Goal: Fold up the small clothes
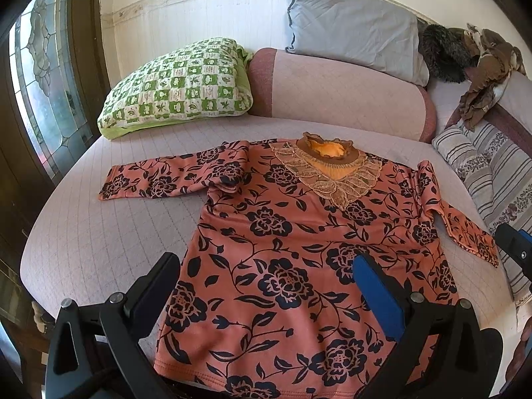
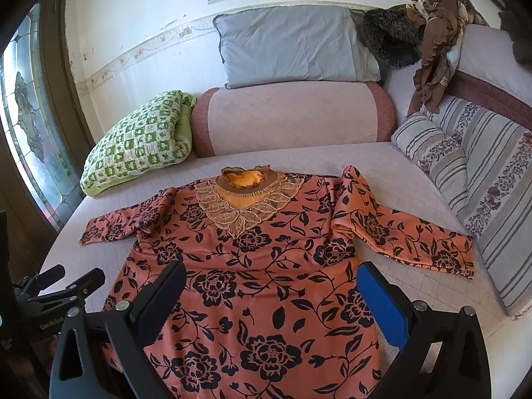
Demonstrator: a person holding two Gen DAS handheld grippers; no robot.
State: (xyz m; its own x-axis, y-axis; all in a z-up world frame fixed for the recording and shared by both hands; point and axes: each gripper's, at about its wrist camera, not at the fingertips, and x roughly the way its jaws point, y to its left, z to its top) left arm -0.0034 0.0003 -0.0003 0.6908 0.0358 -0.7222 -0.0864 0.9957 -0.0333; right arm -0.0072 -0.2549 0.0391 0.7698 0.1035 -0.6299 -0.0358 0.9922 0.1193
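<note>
Salmon-pink knit top with black flowers point(image 1: 282, 266) lay flat, collar toward the bolster, hem at the bed's near edge point(image 1: 83, 249); both the left gripper point(image 1: 266, 282) and the right gripper point(image 2: 271, 286) gaped empty, probably just above the hem.

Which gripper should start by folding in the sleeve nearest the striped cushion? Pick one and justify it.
Right. The right gripper hangs open near that sleeve, which lies spread toward the striped cushion. The left gripper, also open, sits over the shirt's opposite side.
</note>
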